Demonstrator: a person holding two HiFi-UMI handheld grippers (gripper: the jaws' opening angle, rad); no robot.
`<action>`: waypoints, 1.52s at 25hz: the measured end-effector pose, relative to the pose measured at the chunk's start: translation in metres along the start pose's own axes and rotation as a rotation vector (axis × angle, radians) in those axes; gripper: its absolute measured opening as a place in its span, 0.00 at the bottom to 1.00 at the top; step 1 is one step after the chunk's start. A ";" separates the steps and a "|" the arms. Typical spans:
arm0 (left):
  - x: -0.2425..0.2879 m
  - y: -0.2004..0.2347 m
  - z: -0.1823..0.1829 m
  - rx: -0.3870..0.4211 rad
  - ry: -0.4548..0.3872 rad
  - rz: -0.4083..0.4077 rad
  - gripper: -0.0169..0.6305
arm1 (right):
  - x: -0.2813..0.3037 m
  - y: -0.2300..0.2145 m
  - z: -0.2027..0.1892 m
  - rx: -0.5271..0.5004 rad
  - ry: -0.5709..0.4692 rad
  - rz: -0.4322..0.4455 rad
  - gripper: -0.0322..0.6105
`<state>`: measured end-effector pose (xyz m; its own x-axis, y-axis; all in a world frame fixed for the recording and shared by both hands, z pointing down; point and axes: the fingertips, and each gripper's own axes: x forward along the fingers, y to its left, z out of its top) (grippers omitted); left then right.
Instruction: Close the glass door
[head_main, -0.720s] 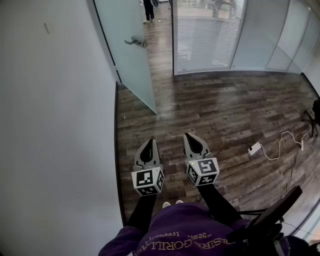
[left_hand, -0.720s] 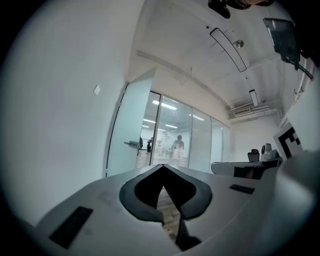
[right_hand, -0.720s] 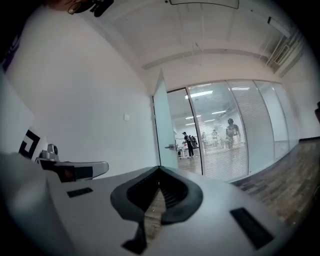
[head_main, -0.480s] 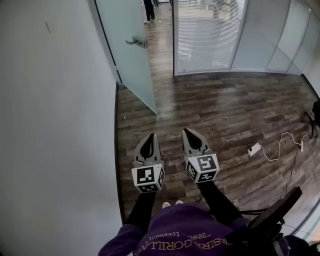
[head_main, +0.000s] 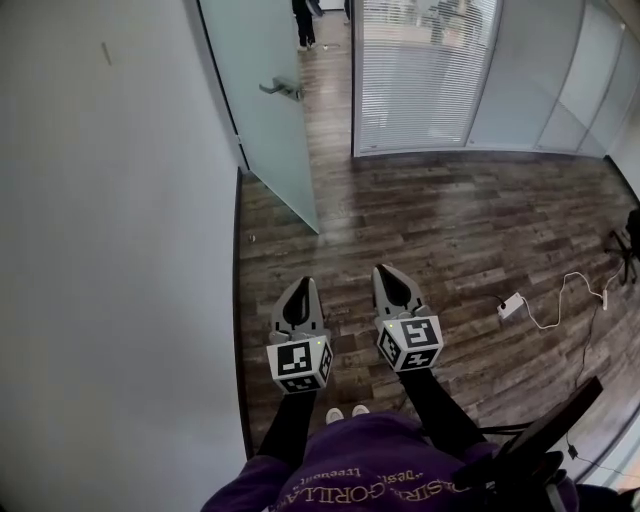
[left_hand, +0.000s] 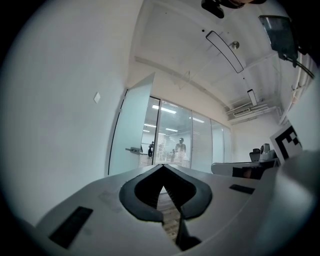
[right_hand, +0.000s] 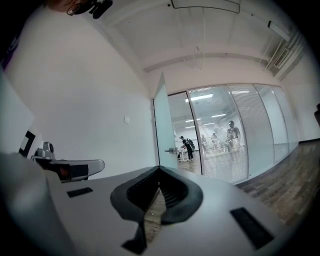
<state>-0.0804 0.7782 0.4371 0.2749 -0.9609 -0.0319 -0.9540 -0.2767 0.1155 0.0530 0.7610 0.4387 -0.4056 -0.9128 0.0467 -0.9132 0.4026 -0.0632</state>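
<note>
Glass door (head_main: 268, 120), frosted, stands swung open into the room, well ahead of the person, its lever handle (head_main: 280, 89) jutting from the panel. The left gripper (head_main: 301, 287) and right gripper (head_main: 388, 274) point level over the wood floor (head_main: 440, 220), fingers pressed together and holding nothing. Closed tips pushed against smooth glass could skid off. A hard shove might slam the panel into its frame, with a person (head_main: 303, 18) standing beyond the doorway. A white wall (head_main: 110, 260) hems in the left side closely, and the door's free edge reaches out toward the walker. The floor ahead looks open, while a charger and cable (head_main: 512, 304) lie well off to the right.
</note>
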 end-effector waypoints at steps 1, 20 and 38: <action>-0.002 0.001 0.000 0.004 0.001 -0.009 0.03 | -0.001 0.002 -0.001 0.000 0.002 -0.002 0.04; 0.005 0.043 0.000 0.001 0.000 0.003 0.03 | 0.032 0.033 0.003 -0.015 -0.004 0.028 0.04; 0.137 0.048 0.005 -0.027 -0.028 0.073 0.03 | 0.144 -0.047 0.022 -0.002 -0.017 0.101 0.04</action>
<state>-0.0888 0.6333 0.4337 0.2010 -0.9783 -0.0503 -0.9677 -0.2063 0.1451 0.0388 0.6095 0.4266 -0.4950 -0.8686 0.0234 -0.8677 0.4928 -0.0646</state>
